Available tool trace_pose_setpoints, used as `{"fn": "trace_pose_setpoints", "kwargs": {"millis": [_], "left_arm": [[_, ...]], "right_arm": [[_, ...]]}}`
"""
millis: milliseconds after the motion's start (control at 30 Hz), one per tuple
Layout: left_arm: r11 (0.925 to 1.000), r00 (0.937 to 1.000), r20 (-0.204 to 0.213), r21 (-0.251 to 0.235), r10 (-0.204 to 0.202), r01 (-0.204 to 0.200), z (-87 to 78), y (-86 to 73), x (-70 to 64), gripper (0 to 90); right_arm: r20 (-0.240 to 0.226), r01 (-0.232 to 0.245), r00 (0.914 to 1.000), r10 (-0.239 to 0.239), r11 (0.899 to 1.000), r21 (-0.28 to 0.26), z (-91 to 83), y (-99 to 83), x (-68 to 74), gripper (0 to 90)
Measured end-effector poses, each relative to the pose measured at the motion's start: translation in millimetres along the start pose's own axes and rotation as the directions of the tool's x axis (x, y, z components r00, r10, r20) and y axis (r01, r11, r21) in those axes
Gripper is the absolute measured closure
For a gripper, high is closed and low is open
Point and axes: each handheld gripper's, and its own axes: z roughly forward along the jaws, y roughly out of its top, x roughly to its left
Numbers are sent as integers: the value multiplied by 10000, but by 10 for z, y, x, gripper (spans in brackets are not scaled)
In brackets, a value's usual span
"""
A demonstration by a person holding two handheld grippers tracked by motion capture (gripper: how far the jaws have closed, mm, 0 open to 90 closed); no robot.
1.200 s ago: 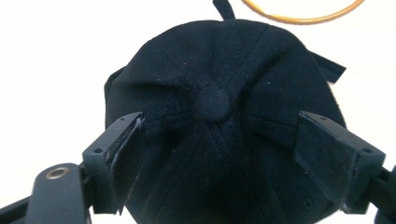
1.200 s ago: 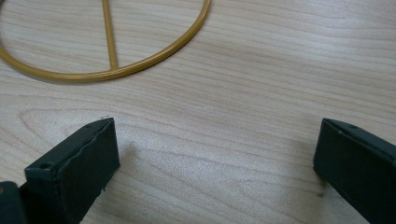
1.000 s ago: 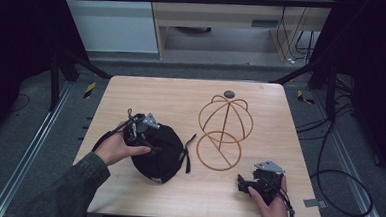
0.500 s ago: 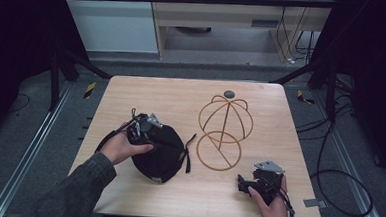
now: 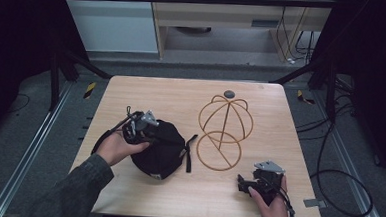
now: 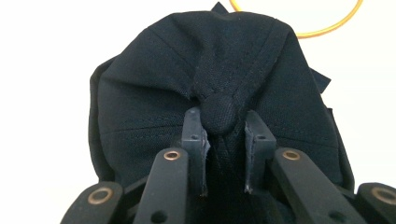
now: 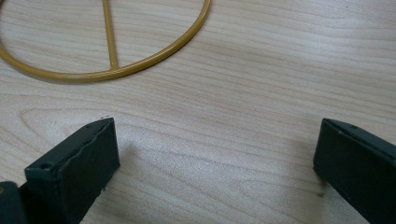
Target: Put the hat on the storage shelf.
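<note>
A: High view, surface and room?
B: Light wood table (image 5: 181, 95) on a dark floor, metal rails along the sides, cabinet at the back, cables on the right. Black cap (image 5: 161, 147) sat left of centre, touching the gold wire hat stand (image 5: 224, 132). Small dark disc (image 5: 229, 94) beyond the stand.

A: Left gripper view?
B: Left gripper (image 6: 223, 135) was pinching cap fabric just below the crown button (image 6: 219, 112). Background blown out white.

A: Right gripper view?
B: Right gripper (image 7: 217, 158) low over bare woodgrain, jaws spread wide, holding nothing. Stand's base ring (image 7: 140, 65) ahead of it.

A: Any labels or writing?
B: None readable.
</note>
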Motion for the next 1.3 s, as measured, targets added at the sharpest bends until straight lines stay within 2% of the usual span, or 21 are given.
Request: {"fn": "trace_pose_setpoints", "kwargs": {"millis": [100, 267, 400, 533, 800, 933, 1000, 1133, 1300], "left_arm": [[10000, 10000, 13, -26, 19, -19, -50, 11, -6, 740], [9992, 10000, 89, -390, 8, -4, -221, 42, -21, 740], [9977, 9993, 371, -670, -91, 116, -311, 34, -12, 740], [9976, 9996, 275, -687, 41, -22, -384, 31, -31, 741], [9931, 9999, 105, -1176, 41, -29, -626, 7, -74, 741], [9924, 9999, 75, -1229, 88, -78, -724, 0, -78, 741], [9907, 9999, 92, -1363, 59, -46, -795, -3, -71, 743], [9834, 9992, 247, -1777, -329, 368, -906, -38, -34, 744], [9796, 9996, 12, -1992, -270, 267, -1058, -34, -47, 744]], "right_arm": [[1, 2, 10000, -2, 10000, -2, 0, 0, 0, 4], [0, -3, 10000, 3, 10000, 3, 0, 0, 0, 3], [1, -2, 10000, 2, 10000, 3, 0, 0, 0, 4], [2, 2, 10000, -2, 10000, 2, 0, 0, 0, 3], [-2, -2, 10000, 2, 10000, 2, 0, 0, 0, 4], [-3, -1, 10000, 1, 10000, 5, 0, 1, 0, 3], [-2, 3, 10000, -3, 10000, 3, 0, 1, 0, 4], [1, 7, 10000, -7, 10000, 5, 0, 1, -1, 3], [-5, 11, 10000, -11, 10000, 2, 1, 1, -1, 4]]}}
